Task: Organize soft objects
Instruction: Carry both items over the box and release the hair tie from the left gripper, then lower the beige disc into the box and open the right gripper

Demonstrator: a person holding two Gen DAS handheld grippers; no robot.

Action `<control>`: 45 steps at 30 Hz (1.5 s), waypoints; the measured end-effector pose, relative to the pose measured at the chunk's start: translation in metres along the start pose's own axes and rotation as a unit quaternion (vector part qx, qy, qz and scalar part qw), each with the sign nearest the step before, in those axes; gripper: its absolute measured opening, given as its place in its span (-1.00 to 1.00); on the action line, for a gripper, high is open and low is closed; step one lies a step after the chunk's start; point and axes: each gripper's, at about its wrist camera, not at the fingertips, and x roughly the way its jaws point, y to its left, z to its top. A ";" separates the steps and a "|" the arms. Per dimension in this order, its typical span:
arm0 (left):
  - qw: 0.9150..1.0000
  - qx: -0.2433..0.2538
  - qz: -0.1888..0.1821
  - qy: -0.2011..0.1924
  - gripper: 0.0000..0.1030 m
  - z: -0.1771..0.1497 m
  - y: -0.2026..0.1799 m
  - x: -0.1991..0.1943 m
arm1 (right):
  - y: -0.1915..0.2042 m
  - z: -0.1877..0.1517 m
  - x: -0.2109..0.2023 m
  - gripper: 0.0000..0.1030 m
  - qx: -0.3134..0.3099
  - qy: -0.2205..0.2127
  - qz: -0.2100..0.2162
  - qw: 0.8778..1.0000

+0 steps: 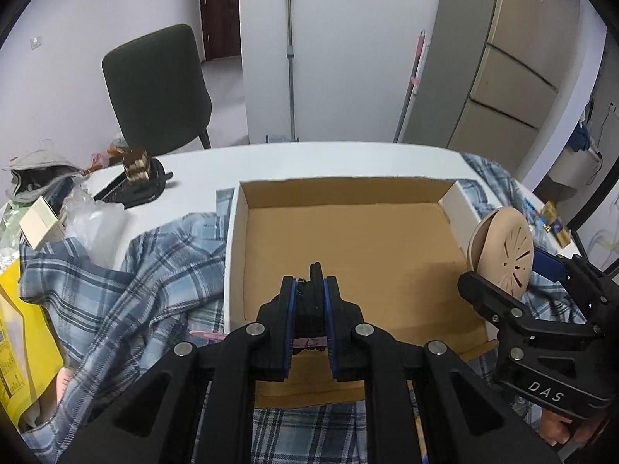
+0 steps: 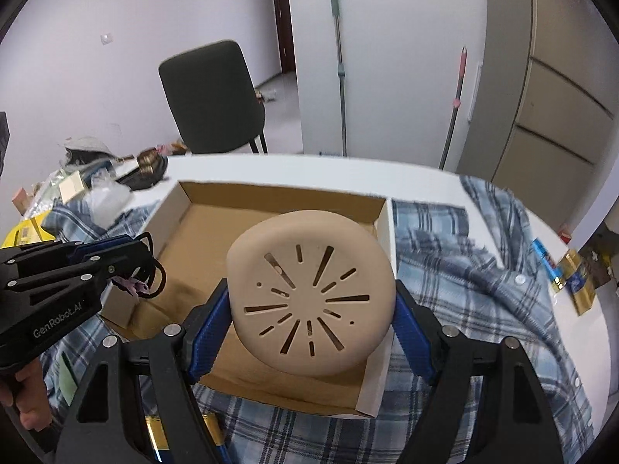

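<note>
Soft things are in both grippers now, and the cardboard box (image 1: 359,239) sits right under them on the checked cloth (image 1: 127,270). The left gripper (image 1: 309,290) has its 2 pads pressed tight on a bunch of black hair ties (image 1: 315,301), low in the middle of the left view. A bit of pink shows with them, but I cannot tell what it is. The right gripper (image 2: 313,301) squeezes the round beige cap (image 2: 313,294) from both sides, in the middle of the right view. The cap's flat face, with its many slits, points at the camera. The box floor lies straight below and ahead of each gripper, so I think each one just needs to go down and let go. The left gripper looks nearer the box's near edge; the right one hangs over the box's right side wall. I count 1 box, 1 cap, 1 bunch of ties and 2 grippers. Far off in the upper left stands 1 dark chair (image 2: 216,96), and 2 long poles lean on the wall.
</note>
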 end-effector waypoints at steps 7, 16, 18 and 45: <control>1.000 0.002 0.002 0.019 -0.72 -0.003 0.000 0.014 | 0.001 -0.002 0.010 0.49 -0.002 0.014 0.000 1.000; 0.999 0.002 0.016 0.031 -0.59 -0.004 0.001 0.022 | 0.001 -0.003 0.012 0.49 -0.005 0.019 0.005 1.000; 0.999 0.002 0.018 0.026 -0.47 -0.003 0.001 0.020 | 0.002 -0.003 0.011 0.49 -0.006 0.019 0.007 1.000; 0.992 -0.009 0.016 -0.125 0.74 0.006 0.003 -0.046 | 0.004 -0.013 0.035 0.52 -0.003 0.060 0.030 0.998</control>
